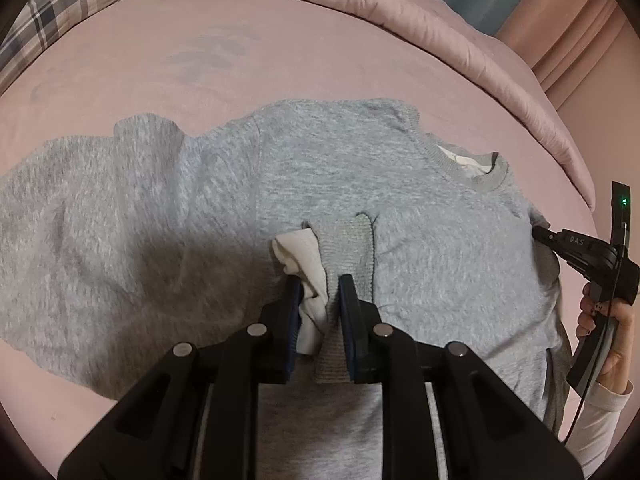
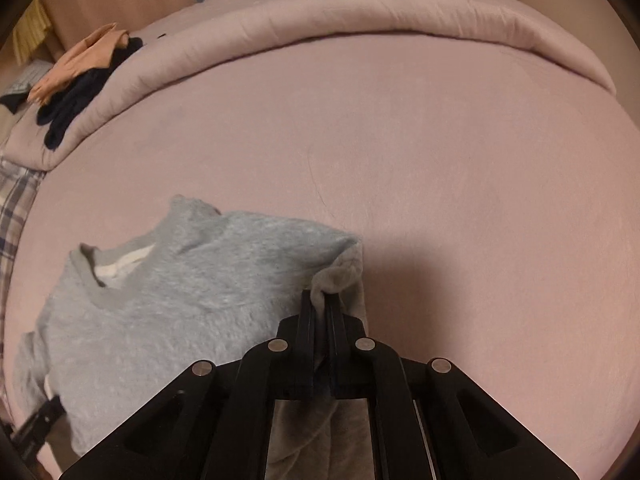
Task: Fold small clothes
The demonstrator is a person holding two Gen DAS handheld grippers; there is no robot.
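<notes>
Left gripper [image 1: 320, 280] sits narrow w/ its pads clamped on the ribbed cuff [image 1: 346, 248] of the grey sweatshirt [image 1: 200, 208]; we also see a bit of white lining [image 1: 300, 256] pinched in there next to the cuff. Cuff end lies over the middle of the sweatshirt body, sleeve fabric running back under the gripper.

Right gripper [image 2: 320, 300] is closed tight on a fold of the sweatshirt's edge, approx at the shoulder/side; fabric bunches just above the tips and hangs down between the fingers. In the left wrist view we see the same right gripper [image 1: 538, 234] at the garment's right edge, held by a hand [image 1: 612, 328] w/ a white sleeve [image 1: 600, 420].

Sweatshirt is spread flat on the pink bed sheet [image 1: 280, 52], neck opening [image 1: 468, 164] toward the right gripper side, white tag inside the collar visible. Far sleeve [image 1: 132, 132] spreads off to the left in the left wrist view.

Background: pink comforter [image 2: 360, 12] rolled along the far edge of the bed, plaid pillow [image 1: 68, 4] at top left in the left wrist view. In the right wrist view we see dark clothes [image 2: 76, 92] and a peach item [image 2: 76, 64] piled on the comforter, well apart from the sweatshirt. Can't tell what kind of garments those are.
</notes>
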